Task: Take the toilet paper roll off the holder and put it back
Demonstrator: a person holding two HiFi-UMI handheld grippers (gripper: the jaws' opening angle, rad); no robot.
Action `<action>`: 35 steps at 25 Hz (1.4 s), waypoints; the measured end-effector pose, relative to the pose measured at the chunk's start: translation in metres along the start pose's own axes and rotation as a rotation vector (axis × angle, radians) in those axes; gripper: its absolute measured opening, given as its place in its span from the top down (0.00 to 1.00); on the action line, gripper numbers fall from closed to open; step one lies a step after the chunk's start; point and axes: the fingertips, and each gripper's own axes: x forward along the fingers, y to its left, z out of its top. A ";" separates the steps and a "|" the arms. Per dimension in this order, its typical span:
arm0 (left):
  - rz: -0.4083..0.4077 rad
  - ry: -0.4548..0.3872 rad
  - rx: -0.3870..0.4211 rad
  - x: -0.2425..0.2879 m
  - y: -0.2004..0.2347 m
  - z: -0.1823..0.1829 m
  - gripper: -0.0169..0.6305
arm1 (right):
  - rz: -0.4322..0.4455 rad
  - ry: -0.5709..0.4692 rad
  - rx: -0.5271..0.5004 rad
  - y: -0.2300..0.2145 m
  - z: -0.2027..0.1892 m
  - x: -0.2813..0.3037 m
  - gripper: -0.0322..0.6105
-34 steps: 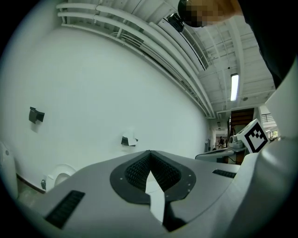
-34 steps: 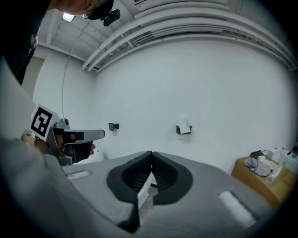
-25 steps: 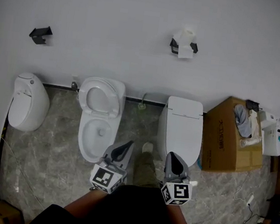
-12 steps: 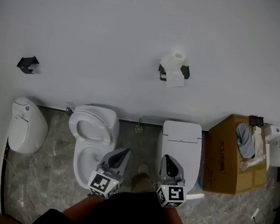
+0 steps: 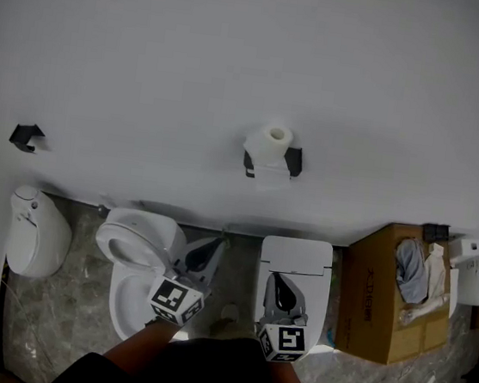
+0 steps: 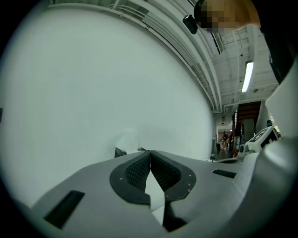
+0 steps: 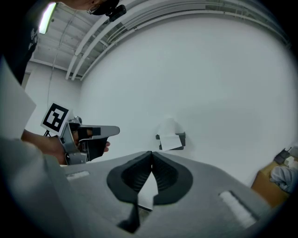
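The white toilet paper roll (image 5: pixel 273 143) sits on a black holder (image 5: pixel 292 161) fixed to the white wall, with a loose sheet hanging down in front. My left gripper (image 5: pixel 214 246) and right gripper (image 5: pixel 278 281) are both well below it and apart from it, over the toilets. Both are shut with nothing between the jaws. In the right gripper view the roll (image 7: pixel 168 127) and holder (image 7: pixel 181 138) lie straight ahead beyond the shut right gripper (image 7: pixel 151 153). In the left gripper view the roll (image 6: pixel 126 138) shows only faintly, just left of the shut left gripper (image 6: pixel 150 152).
An open toilet (image 5: pixel 132 255) stands below left and a closed-lid toilet (image 5: pixel 296 263) below right. A white urinal-like fixture (image 5: pixel 35 231) is at far left, with an empty black holder (image 5: pixel 26 136) above it. A cardboard box (image 5: pixel 383 291) with cloths stands at right.
The head view has shifted so the roll and holder now sit lower and nearer the middle. Both grippers have moved up and forward toward the wall, staying shut.
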 end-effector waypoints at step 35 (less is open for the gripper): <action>0.091 0.075 0.095 0.301 0.086 0.016 0.38 | 0.065 0.134 0.086 -0.125 -0.037 0.110 0.95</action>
